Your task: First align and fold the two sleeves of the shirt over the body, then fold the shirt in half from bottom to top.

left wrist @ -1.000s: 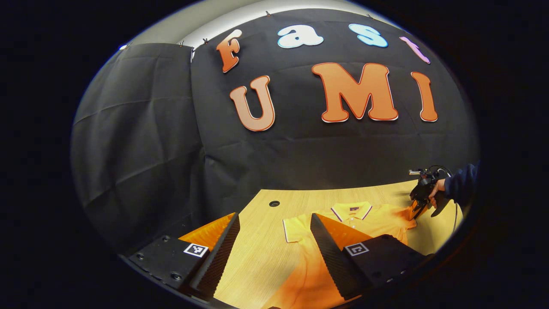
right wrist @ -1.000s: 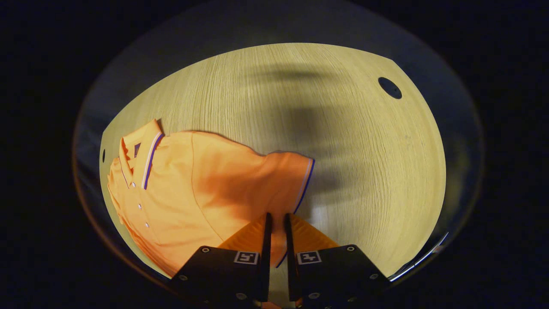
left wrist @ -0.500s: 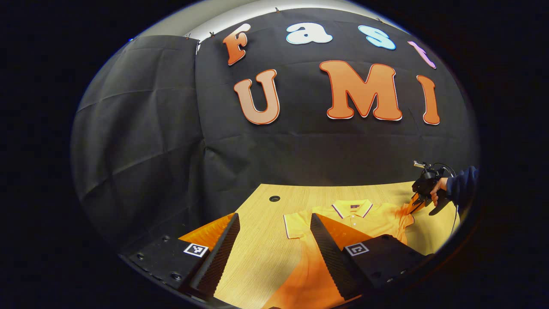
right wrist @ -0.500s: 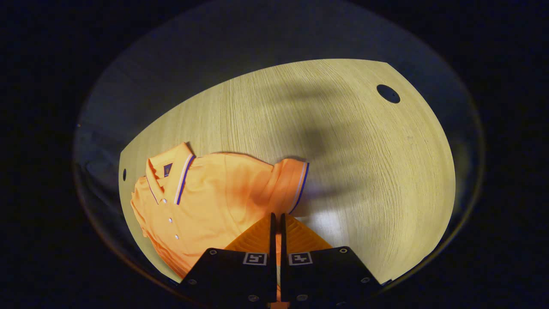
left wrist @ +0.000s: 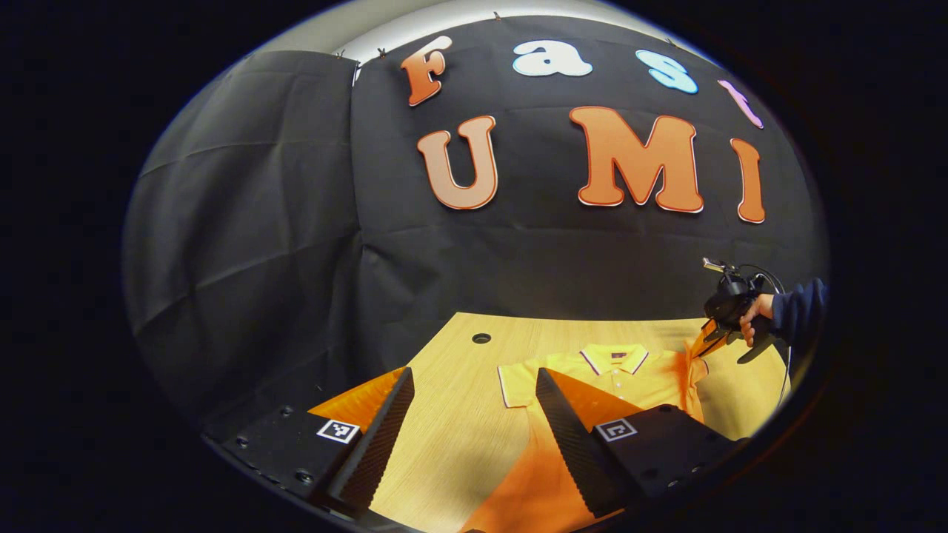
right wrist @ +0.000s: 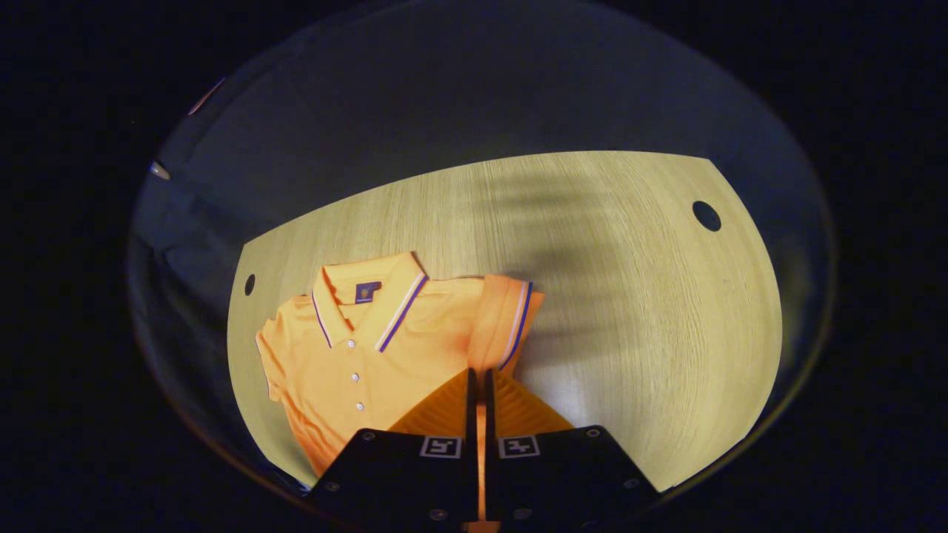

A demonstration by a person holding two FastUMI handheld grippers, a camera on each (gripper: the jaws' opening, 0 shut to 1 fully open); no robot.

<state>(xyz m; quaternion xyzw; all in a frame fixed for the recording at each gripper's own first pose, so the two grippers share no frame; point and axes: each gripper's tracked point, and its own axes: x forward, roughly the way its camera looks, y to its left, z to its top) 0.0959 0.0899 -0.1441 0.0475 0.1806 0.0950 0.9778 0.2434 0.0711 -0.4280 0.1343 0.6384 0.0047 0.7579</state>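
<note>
An orange polo shirt (left wrist: 666,374) lies face up on the wooden table (left wrist: 452,444), collar toward the booth wall. In the right gripper view the shirt (right wrist: 355,355) spreads to the left, and my right gripper (right wrist: 478,376) is shut on the striped-cuff sleeve (right wrist: 511,318), holding it raised and bent toward the body. The left gripper view shows that right gripper (left wrist: 707,340) at the far right with the sleeve pulled up, held by a hand (left wrist: 749,326). My left gripper (left wrist: 474,377) hangs open above the table near the shirt's lower part. The shirt's other sleeve (left wrist: 515,385) lies flat.
Two round cable holes (right wrist: 706,215) (right wrist: 249,284) sit in the tabletop near the far edge; one hole (left wrist: 481,338) shows in the left gripper view. Bare wood (right wrist: 629,333) stretches right of the shirt. The black booth wall (left wrist: 296,259) stands right behind the table.
My right gripper has closed fully on the sleeve, risen and drawn it in over the shirt's body. The left gripper stays open and has barely shifted.
</note>
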